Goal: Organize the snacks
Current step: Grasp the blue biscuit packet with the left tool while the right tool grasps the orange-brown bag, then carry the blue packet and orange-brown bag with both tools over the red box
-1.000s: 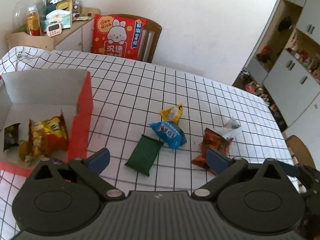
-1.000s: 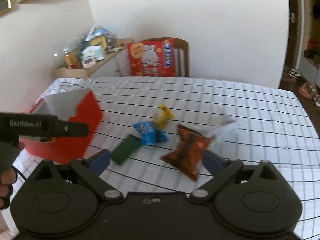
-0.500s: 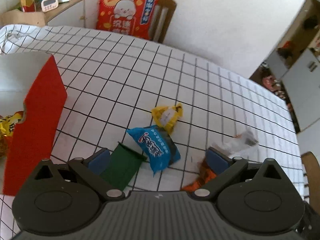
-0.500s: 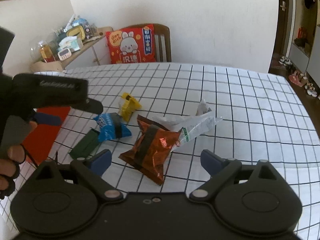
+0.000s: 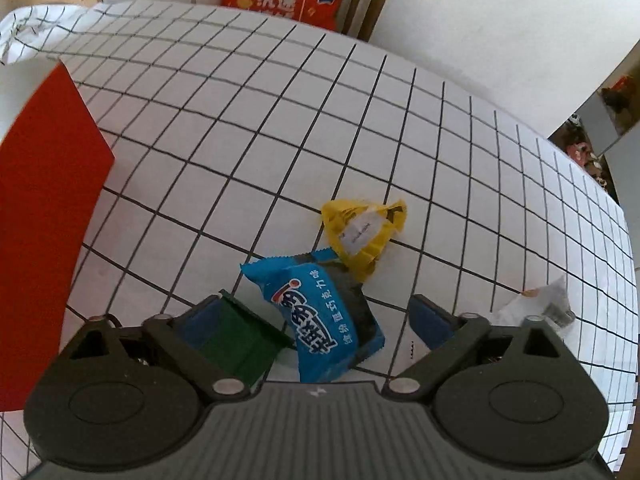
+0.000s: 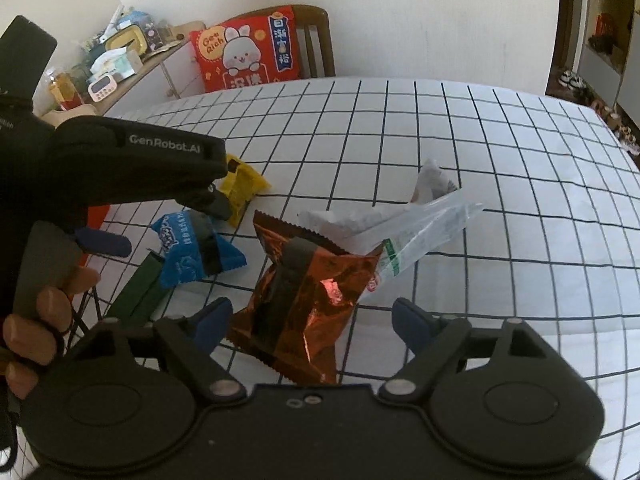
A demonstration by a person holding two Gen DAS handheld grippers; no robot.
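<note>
the left gripper (image 5: 316, 316) is spread wide and holds nothing; the blue snack packet (image 5: 324, 320) lies on the tablecloth directly between its fingers, in the lower centre of the left wrist view. the packet's long axis runs from upper left to lower right of that frame, roughly along the gripper's forward line, so the fingers would close across its narrow width. the packet is glossy blue film with white and red lettering and a dark band across it. a green packet (image 5: 240, 340) lies just beside it, under the left finger, and may be caught in the same closure. a yellow packet (image 5: 362, 232) touches the blue packet's far end. the right gripper (image 6: 310, 318) is also wide open and empty, with the copper foil packet (image 6: 304, 304) between its fingers. the red box (image 5: 44, 216) stands at the left edge of the left wrist view.
</note>
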